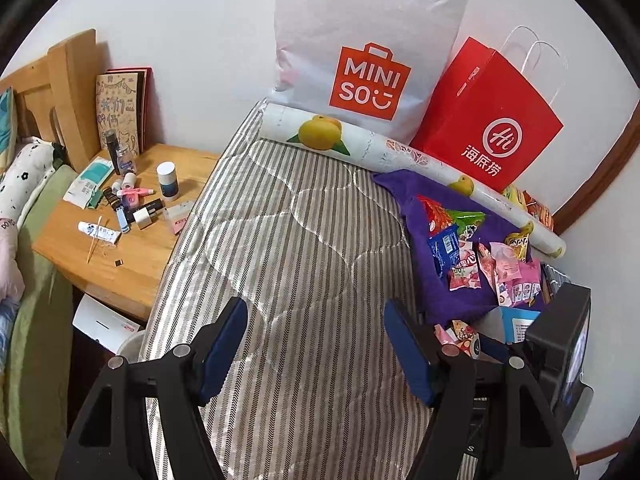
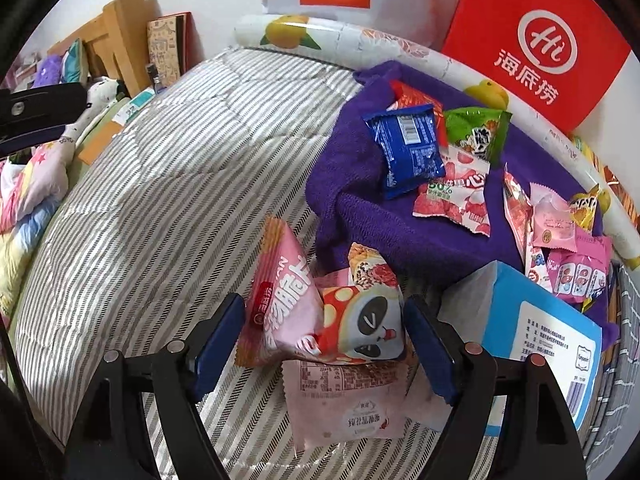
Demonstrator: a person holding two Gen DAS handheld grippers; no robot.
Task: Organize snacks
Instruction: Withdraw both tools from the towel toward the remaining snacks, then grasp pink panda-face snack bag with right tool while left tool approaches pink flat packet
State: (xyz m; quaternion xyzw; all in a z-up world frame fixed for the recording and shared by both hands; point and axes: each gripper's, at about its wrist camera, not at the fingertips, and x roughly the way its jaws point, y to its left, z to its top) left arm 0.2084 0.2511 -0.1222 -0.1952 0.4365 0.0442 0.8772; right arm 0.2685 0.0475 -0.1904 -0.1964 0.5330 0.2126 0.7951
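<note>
Several snack packets lie on a purple towel (image 2: 360, 208) on the striped bed cover: a blue packet (image 2: 408, 148), a green one (image 2: 476, 130), a strawberry one (image 2: 456, 192) and pink ones (image 2: 576, 276). The towel also shows in the left wrist view (image 1: 432, 276). My right gripper (image 2: 324, 332) is open, its jaws either side of a panda packet (image 2: 368, 324) and a pink packet (image 2: 284, 296), not closed on them. A pale pink packet (image 2: 348, 400) lies below them. My left gripper (image 1: 316, 344) is open and empty above the bare cover.
A blue and white box (image 2: 536, 332) stands right of the right gripper. A Miniso bag (image 1: 368, 52), a red paper bag (image 1: 492, 124) and a rolled fruit-print sheet (image 1: 360, 140) line the wall. A wooden nightstand (image 1: 132, 248) with toiletries stands at left.
</note>
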